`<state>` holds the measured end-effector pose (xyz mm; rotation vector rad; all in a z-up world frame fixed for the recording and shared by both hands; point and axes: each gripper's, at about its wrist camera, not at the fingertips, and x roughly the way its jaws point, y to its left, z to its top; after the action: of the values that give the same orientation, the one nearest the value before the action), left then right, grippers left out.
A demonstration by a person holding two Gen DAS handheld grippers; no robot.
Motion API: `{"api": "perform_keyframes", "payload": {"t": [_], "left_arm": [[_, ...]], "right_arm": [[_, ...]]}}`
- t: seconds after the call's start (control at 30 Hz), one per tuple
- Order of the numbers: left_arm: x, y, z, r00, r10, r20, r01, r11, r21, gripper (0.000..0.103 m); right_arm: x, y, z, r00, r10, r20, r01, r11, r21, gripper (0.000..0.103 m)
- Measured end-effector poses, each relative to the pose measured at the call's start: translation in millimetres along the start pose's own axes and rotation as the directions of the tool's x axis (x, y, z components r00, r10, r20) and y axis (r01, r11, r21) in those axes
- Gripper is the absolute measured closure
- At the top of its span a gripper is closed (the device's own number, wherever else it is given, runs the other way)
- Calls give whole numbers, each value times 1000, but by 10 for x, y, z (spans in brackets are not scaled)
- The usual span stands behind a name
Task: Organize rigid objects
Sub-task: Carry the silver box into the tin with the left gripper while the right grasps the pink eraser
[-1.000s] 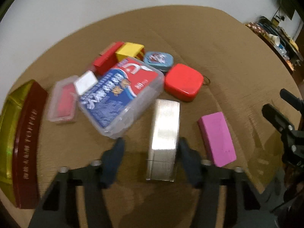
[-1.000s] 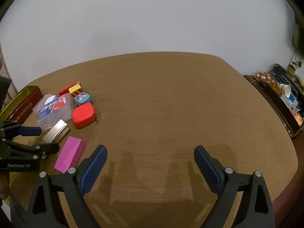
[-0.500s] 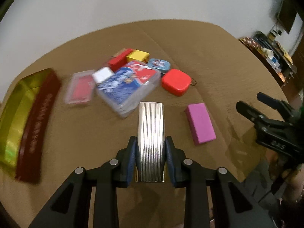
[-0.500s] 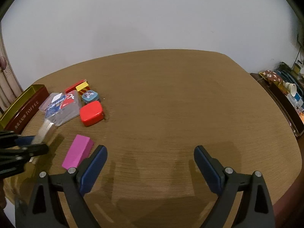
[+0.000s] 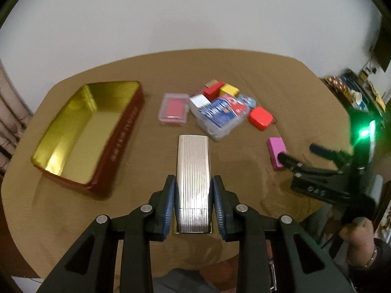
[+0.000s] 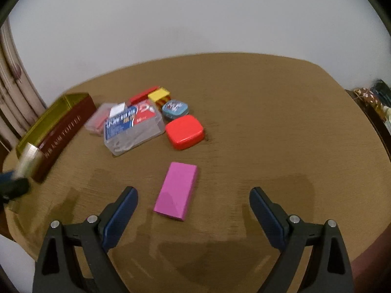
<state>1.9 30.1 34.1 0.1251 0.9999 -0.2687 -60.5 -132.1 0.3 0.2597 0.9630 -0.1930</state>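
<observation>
My left gripper (image 5: 193, 200) is shut on a ribbed silver metal case (image 5: 193, 171) and holds it above the table. An open red tin with a gold inside (image 5: 114, 144) lies to the left of it; it also shows in the right wrist view (image 6: 61, 127). My right gripper (image 6: 193, 210) is open, just short of a pink box (image 6: 177, 190) that lies between its fingers' line. The pink box shows in the left wrist view (image 5: 275, 146) beside the right gripper (image 5: 300, 156). The held silver case shows blurred at the left of the right wrist view (image 6: 29, 158).
A cluster lies mid-table: a clear box with a blue-red label (image 6: 133, 127), a small clear case with a red inside (image 5: 174, 108), a red square box (image 6: 185, 133), a blue oval tin (image 6: 174, 108), a yellow box (image 6: 159, 95) and a red flat box (image 6: 143, 95). A cluttered shelf (image 5: 354, 95) stands at the right.
My left gripper shut on the silver case, lifted it and pulled back, bringing the tin into view. My right gripper moved left toward the pink box.
</observation>
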Motion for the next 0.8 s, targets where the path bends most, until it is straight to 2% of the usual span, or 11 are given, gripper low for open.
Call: {"api": "perform_keyframes", "payload": {"t": [0.03, 0.1, 0.23, 0.3, 0.33, 0.37, 0.4, 0.43, 0.5, 0.63, 0.8], "left_arm": [[-39, 59, 8, 1000, 1, 7, -1, 1000, -7, 76], [-115, 197, 66, 1000, 2, 20, -2, 1000, -25, 76], [-209, 516, 241, 998, 34, 45, -31, 998, -60, 76], [-217, 708, 342, 996, 67, 51, -63, 995, -84, 76], [-188, 819, 406, 996, 79, 48, -74, 993, -91, 76], [-149, 933, 468, 995, 92, 41, -88, 991, -103, 76], [-108, 1026, 510, 994, 107, 33, -103, 988, -116, 76], [-40, 1135, 571, 993, 119, 21, -116, 985, -125, 76], [97, 1304, 661, 992, 124, 0, -122, 982, -146, 76], [477, 1581, 792, 989, 137, -55, -144, 975, -169, 76], [868, 1811, 864, 975, 194, -106, -210, 961, -181, 76]], "right_arm": [[30, 23, 5, 1000, 0, -10, 0, 1000, 1, 8], [125, 78, 20, 997, -61, -35, 61, 998, -16, 8], [352, 78, 21, 991, -63, -117, 65, 998, 15, 10], [370, 116, 14, 989, -95, -113, 94, 995, -11, 15], [387, 141, 19, 987, -113, -112, 111, 994, -23, 26], [389, 149, 26, 985, -132, -111, 129, 991, -30, 31], [389, 140, 41, 984, -139, -113, 136, 990, -29, 40], [390, 134, 56, 983, -146, -115, 143, 989, -31, 56], [404, 119, 94, 982, -147, -122, 144, 989, -31, 73], [418, 132, 86, 982, -145, -125, 139, 989, -53, 73], [362, 28, 74, 986, -108, -127, 103, 994, -43, 73]]}}
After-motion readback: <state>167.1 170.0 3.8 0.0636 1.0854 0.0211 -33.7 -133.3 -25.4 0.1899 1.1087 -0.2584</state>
